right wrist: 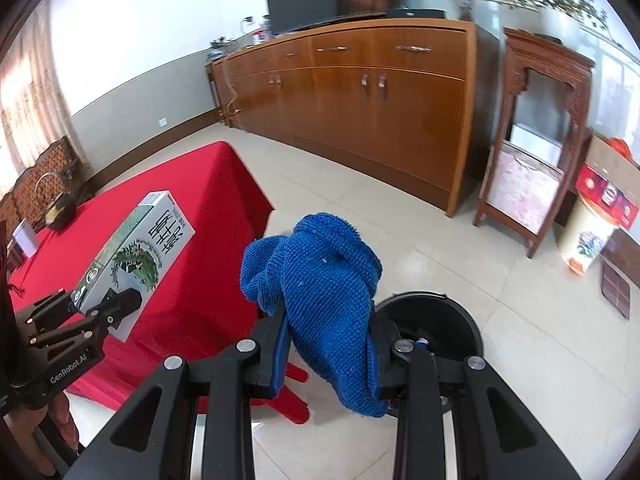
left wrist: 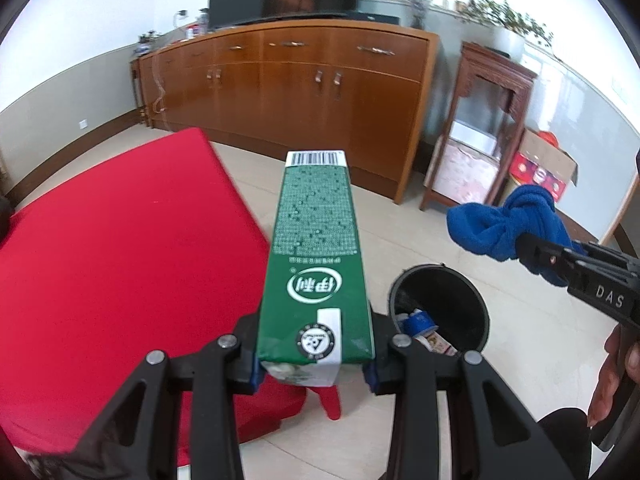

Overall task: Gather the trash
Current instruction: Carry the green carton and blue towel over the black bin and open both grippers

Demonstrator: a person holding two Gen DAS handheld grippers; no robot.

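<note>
Your left gripper (left wrist: 314,368) clamps the green milk carton (left wrist: 316,264) beside the red-clothed table (left wrist: 120,260); your right gripper (right wrist: 328,364) pinches a blue cloth (right wrist: 324,276) above the black trash bin (left wrist: 440,308). The cloth hides most of the bin's contents.

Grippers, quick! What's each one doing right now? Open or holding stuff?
Left gripper: closed on the green milk carton.
Right gripper: closed on the blue cloth.
</note>
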